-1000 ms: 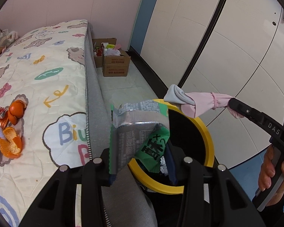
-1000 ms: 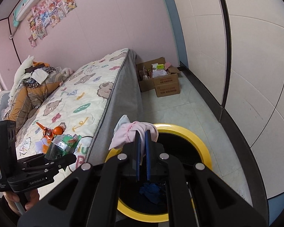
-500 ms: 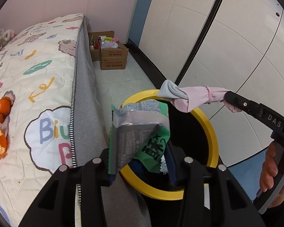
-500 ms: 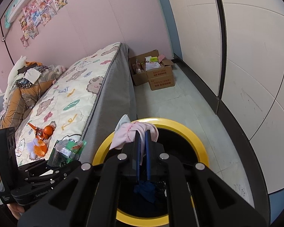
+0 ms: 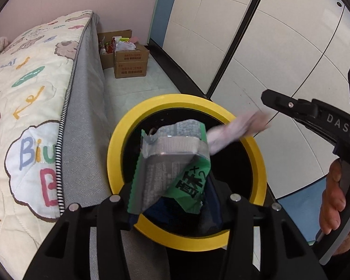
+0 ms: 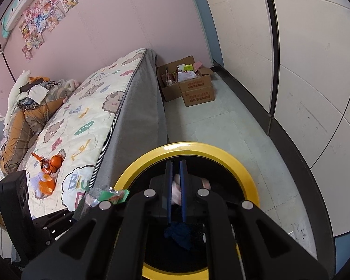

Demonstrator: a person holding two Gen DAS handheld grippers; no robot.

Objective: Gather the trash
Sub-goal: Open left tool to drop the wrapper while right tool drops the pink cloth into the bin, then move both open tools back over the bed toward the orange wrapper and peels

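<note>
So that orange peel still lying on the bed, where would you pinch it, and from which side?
Probably by its curled-up edge. The orange peel lies open on the soft bed, so come straight down from above, one finger inside the curl and one outside. Something white touches its far side, so the side nearer the bin looks easier.

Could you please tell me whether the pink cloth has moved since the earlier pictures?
Yes. The pink cloth, blurred in the left wrist view, has left the right tongs and dropped from above the bin's yellow rim into its opening.
</note>
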